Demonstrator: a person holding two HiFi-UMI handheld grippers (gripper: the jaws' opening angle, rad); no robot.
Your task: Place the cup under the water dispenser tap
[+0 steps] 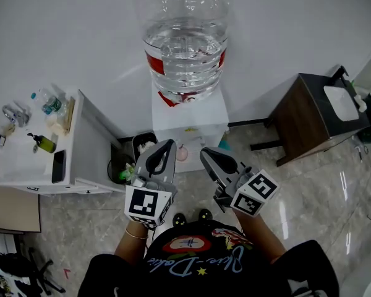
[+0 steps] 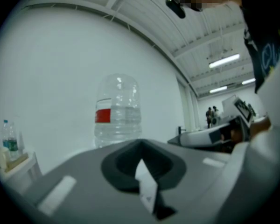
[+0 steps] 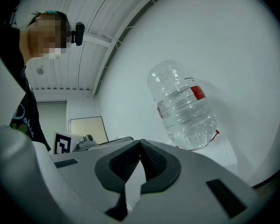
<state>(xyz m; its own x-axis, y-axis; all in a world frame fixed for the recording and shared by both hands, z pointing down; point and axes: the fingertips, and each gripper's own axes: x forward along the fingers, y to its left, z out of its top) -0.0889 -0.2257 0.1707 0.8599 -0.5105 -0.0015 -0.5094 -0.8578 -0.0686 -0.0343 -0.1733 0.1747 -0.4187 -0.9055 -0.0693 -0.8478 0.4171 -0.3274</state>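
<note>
Both closed and empty, held level: left gripper [image 1: 166, 146] and right gripper [image 1: 207, 154], at 6 o'clock of the white floor-standing water dispenser [image 1: 188, 119] with its clear plastic bottle [image 1: 184, 39]. A small pale-pink cup-like shape [image 1: 182, 153] sits at the dispenser's front, too small to confirm. Whether set there or yet to be fetched, best keep both grippers off that front.

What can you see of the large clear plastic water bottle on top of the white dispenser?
The large clear plastic water bottle is ribbed, with a red label band round it. It stands upright, neck down, on the white dispenser, in front of the white wall. Water fills its lower part; the part above looks empty. Only the dispenser's top touches it, and its neck is hidden there.
</note>
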